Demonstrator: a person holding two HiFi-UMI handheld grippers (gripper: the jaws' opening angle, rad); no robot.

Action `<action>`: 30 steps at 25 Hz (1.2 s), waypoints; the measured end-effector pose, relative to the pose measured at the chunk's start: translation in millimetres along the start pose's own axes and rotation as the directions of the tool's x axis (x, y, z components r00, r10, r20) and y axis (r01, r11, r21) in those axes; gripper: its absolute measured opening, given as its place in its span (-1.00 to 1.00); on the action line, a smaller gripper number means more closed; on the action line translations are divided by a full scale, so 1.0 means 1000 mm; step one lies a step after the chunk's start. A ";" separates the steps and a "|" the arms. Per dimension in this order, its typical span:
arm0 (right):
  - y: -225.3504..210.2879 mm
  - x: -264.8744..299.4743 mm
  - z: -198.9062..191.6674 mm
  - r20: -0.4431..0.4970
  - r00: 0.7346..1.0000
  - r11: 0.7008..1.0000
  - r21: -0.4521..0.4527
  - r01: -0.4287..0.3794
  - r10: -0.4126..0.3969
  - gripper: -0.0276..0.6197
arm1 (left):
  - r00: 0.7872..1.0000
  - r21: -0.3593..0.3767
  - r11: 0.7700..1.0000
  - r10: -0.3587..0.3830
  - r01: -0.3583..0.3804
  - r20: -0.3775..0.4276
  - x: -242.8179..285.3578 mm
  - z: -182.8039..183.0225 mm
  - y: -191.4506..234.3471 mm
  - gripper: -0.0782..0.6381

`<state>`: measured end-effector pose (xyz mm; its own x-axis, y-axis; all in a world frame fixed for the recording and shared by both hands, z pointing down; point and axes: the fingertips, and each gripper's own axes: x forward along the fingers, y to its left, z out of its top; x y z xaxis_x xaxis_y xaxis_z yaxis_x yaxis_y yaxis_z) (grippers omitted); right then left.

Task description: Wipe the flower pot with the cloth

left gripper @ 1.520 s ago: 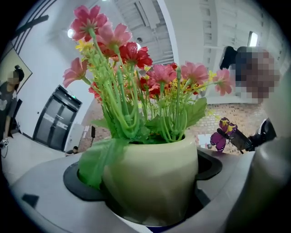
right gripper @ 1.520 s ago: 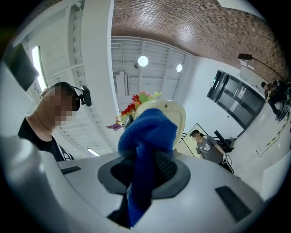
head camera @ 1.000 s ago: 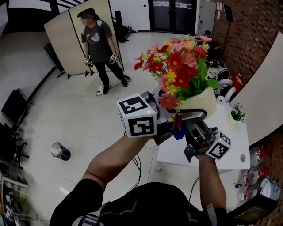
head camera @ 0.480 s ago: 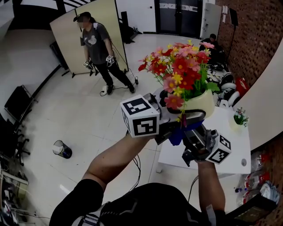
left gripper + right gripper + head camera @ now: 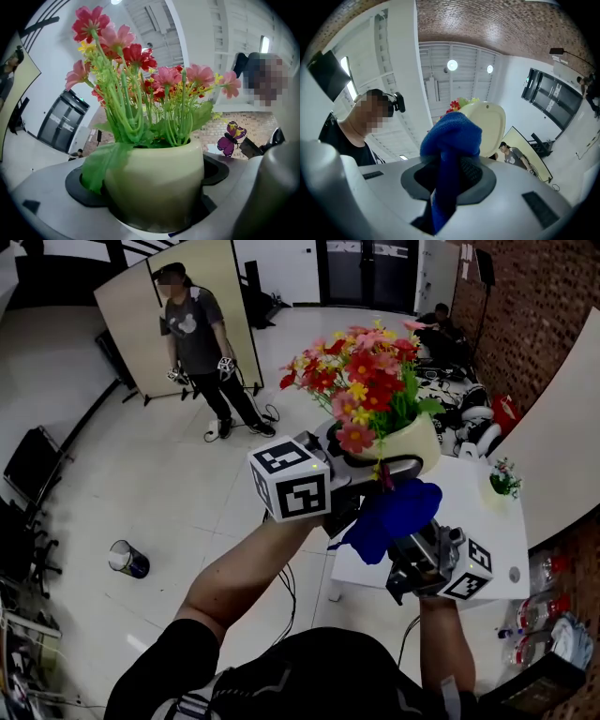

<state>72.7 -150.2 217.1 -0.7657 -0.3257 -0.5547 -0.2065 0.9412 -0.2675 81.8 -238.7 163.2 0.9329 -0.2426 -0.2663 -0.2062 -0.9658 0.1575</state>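
Observation:
A cream flower pot (image 5: 412, 442) full of red, pink and yellow artificial flowers (image 5: 361, 381) is held up in the air. My left gripper (image 5: 361, 470) is shut on the flower pot (image 5: 157, 180), its jaws clasping the pot's sides. Just below the pot hangs a blue cloth (image 5: 394, 517). My right gripper (image 5: 412, 540) is shut on the blue cloth (image 5: 450, 154), which bunches up out of the jaws under the pot's underside (image 5: 487, 124).
A white table (image 5: 469, 531) stands below at the right, with a small potted plant (image 5: 504, 479) on it. A person (image 5: 197, 343) stands on the pale floor at the back left. A brick wall (image 5: 525, 306) runs along the right. A small bin (image 5: 128, 561) sits on the floor.
The right gripper has dropped down and away from the pot's underside, and the blue cloth now shows in full below the pot. The pot has shifted slightly left.

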 end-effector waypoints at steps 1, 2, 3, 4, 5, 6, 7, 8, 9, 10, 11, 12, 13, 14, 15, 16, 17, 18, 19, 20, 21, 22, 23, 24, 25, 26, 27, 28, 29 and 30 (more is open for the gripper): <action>0.000 -0.003 0.001 0.004 1.000 1.000 -0.002 0.001 -0.001 -0.72 | 1.000 -0.007 1.000 0.000 0.000 0.001 0.000 -0.001 0.001 0.83; -0.003 -0.006 0.001 0.011 1.000 1.000 0.002 0.009 -0.009 -0.72 | 1.000 -0.013 1.000 -0.002 0.002 0.003 0.000 0.000 0.001 0.83; -0.008 -0.009 0.002 0.017 1.000 1.000 0.009 0.025 -0.025 -0.72 | 1.000 -0.017 1.000 -0.007 0.007 0.007 -0.001 0.000 -0.001 0.83; -0.015 -0.012 0.001 0.021 0.999 0.999 0.016 0.045 -0.045 -0.72 | 1.000 -0.018 1.000 -0.014 0.015 0.010 -0.002 0.002 -0.004 0.83; -0.023 -0.014 0.000 0.022 0.998 0.998 0.020 0.066 -0.066 -0.72 | 1.000 -0.017 1.000 -0.025 0.025 0.012 -0.002 0.003 -0.008 0.83; -0.031 -0.014 -0.002 0.016 0.996 0.996 0.019 0.087 -0.088 -0.72 | 0.999 -0.016 0.999 -0.038 0.038 0.015 -0.002 0.004 -0.014 0.83; -0.039 -0.013 -0.005 0.005 0.994 0.994 0.016 0.108 -0.108 -0.72 | 0.999 -0.017 0.999 -0.051 0.052 0.018 -0.002 0.005 -0.020 0.83; -0.046 -0.011 -0.008 -0.009 0.992 0.992 0.012 0.127 -0.127 -0.72 | 0.998 -0.022 0.998 -0.065 0.065 0.021 -0.001 0.005 -0.027 0.83; -0.052 -0.008 -0.011 -0.025 0.990 0.990 0.008 0.140 -0.140 -0.72 | 0.997 -0.029 0.997 -0.076 0.077 0.023 0.001 0.005 -0.034 0.83; -0.055 -0.004 -0.013 -0.038 0.989 0.990 0.006 0.143 -0.142 -0.72 | 0.996 -0.033 0.996 -0.086 0.087 0.023 0.003 0.005 -0.040 0.83; -0.056 0.000 -0.014 -0.046 0.990 0.991 0.007 0.134 -0.134 -0.72 | 0.995 -0.031 0.995 -0.094 0.094 0.020 0.004 0.004 -0.044 0.83; -0.054 0.004 -0.015 -0.047 0.992 0.993 0.010 0.119 -0.119 -0.72 | 0.995 -0.024 0.995 -0.097 0.098 0.017 0.005 0.003 -0.047 0.83; -0.050 0.008 -0.014 -0.046 0.994 0.994 0.014 0.105 -0.104 -0.72 | 0.995 -0.014 0.995 -0.098 0.098 0.012 0.006 0.002 -0.048 0.83; -0.047 0.010 -0.014 -0.046 0.995 0.996 0.016 0.093 -0.092 -0.72 | 0.995 -0.005 0.995 -0.096 0.096 0.008 0.005 0.002 -0.048 0.83; -0.043 0.013 -0.015 -0.048 0.996 0.996 0.017 0.082 -0.081 -0.72 | 0.996 0.006 0.996 -0.092 0.092 0.005 0.004 0.001 -0.047 0.83; -0.039 0.014 -0.016 -0.053 0.996 0.997 0.020 0.071 -0.069 -0.72 | 0.996 0.019 0.996 -0.087 0.087 0.002 0.002 0.000 -0.045 0.83; -0.035 0.014 -0.018 -0.060 0.997 0.998 0.024 0.058 -0.056 -0.72 | 0.997 0.033 0.996 -0.081 0.081 -0.001 0.001 -0.001 -0.042 0.83; -0.031 0.014 -0.020 -0.064 0.997 0.999 0.028 0.044 -0.042 -0.72 | 0.997 0.040 0.997 -0.072 0.072 -0.002 0.000 -0.002 -0.038 0.83; -0.026 0.015 -0.020 -0.066 0.997 0.999 0.031 0.032 -0.030 -0.72 | 0.998 0.036 0.997 -0.064 0.064 -0.001 -0.002 -0.001 -0.033 0.83; -0.021 0.015 -0.021 -0.062 0.998 0.999 0.034 0.022 -0.020 -0.72 | 0.998 0.022 0.998 -0.057 0.057 0.003 -0.004 0.000 -0.028 0.83; -0.017 0.015 -0.020 -0.055 0.998 0.999 0.036 0.017 -0.015 -0.72 | 0.999 0.006 0.999 -0.053 0.053 0.009 -0.006 0.001 -0.024 0.83; -0.014 0.015 -0.018 -0.047 0.999 0.999 0.038 0.015 -0.013 -0.72 | 0.999 -0.006 0.999 -0.050 0.050 0.014 -0.007 0.003 -0.021 0.83; -0.010 0.014 -0.017 -0.041 0.999 0.999 0.039 0.014 -0.012 -0.72 | 0.999 -0.010 0.999 -0.048 0.048 0.017 -0.008 0.004 -0.019 0.83; -0.007 0.012 -0.016 -0.037 0.999 0.999 0.040 0.010 -0.009 -0.72 | 0.999 -0.010 0.999 -0.048 0.048 0.019 -0.009 0.004 -0.018 0.83; -0.004 0.010 -0.015 -0.035 0.999 0.999 0.039 0.005 -0.003 -0.72 | 0.999 -0.008 0.999 -0.046 0.046 0.019 -0.008 0.004 -0.018 0.83; 0.000 0.007 -0.013 -0.032 0.999 0.999 0.038 -0.004 0.005 -0.72 | 0.999 -0.007 0.999 -0.043 0.043 0.019 -0.008 0.003 -0.017 0.83; 0.005 0.004 -0.012 -0.029 0.999 0.999 0.034 -0.015 0.016 -0.72 | 0.999 -0.007 0.999 -0.038 0.038 0.020 -0.007 0.002 -0.016 0.83; 0.010 0.001 -0.010 -0.024 0.999 0.999 0.029 -0.026 0.027 -0.72 | 0.999 -0.007 0.999 -0.032 0.033 0.021 -0.007 0.002 -0.014 0.83; 0.015 -0.001 -0.007 -0.019 0.999 0.999 0.021 -0.034 0.035 -0.72 | 0.999 -0.009 1.000 -0.028 0.028 0.024 -0.009 0.001 -0.012 0.83; 0.020 -0.001 -0.005 -0.015 0.999 0.999 0.012 -0.037 0.037 -0.72 | 0.999 -0.009 1.000 -0.024 0.025 0.026 -0.011 0.001 -0.011 0.83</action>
<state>66.8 -130.9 216.1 -0.7815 -0.2895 -0.5527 -0.1708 0.9513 -0.2567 73.3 -225.3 163.2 0.9297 -0.2212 -0.2944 -0.1806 -0.9706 0.1591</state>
